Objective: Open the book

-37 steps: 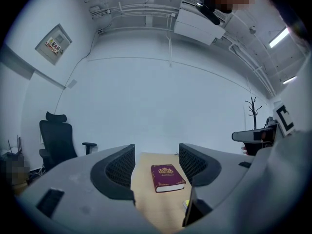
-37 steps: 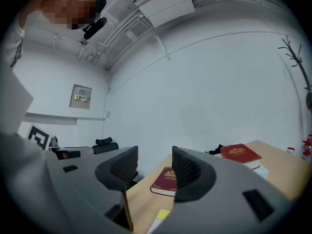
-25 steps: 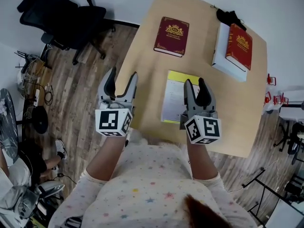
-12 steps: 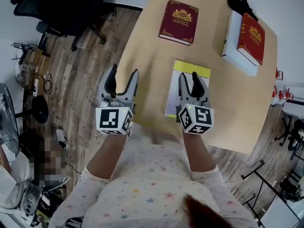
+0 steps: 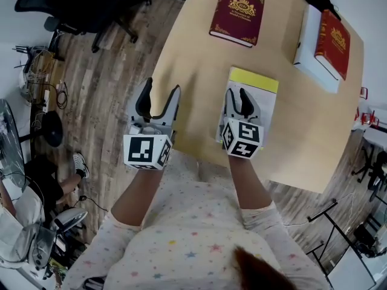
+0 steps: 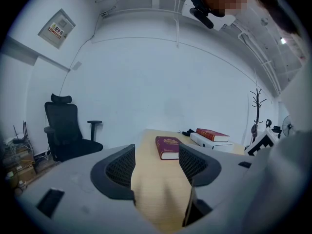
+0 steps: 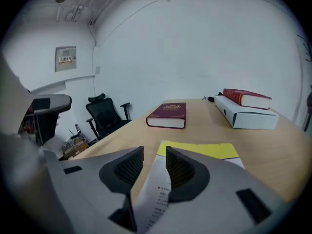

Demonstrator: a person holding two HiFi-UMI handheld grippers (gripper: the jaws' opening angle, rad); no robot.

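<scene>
We see the right gripper (image 5: pixel 237 96) over the left edge of the book (image 5: pixel 269 107), its jaws drawn to a narrow gap with the printed page showing between them. At its 9 o'clock the left gripper (image 5: pixel 160 94) hovers, jaws wide apart, holding nothing. A red book (image 5: pixel 237 15) lies at the book's 12 o'clock.

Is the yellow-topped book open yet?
Shut: the book lies flat on the table, cover down, with the right hand-held gripper over its left edge, jaws slightly apart.
</scene>
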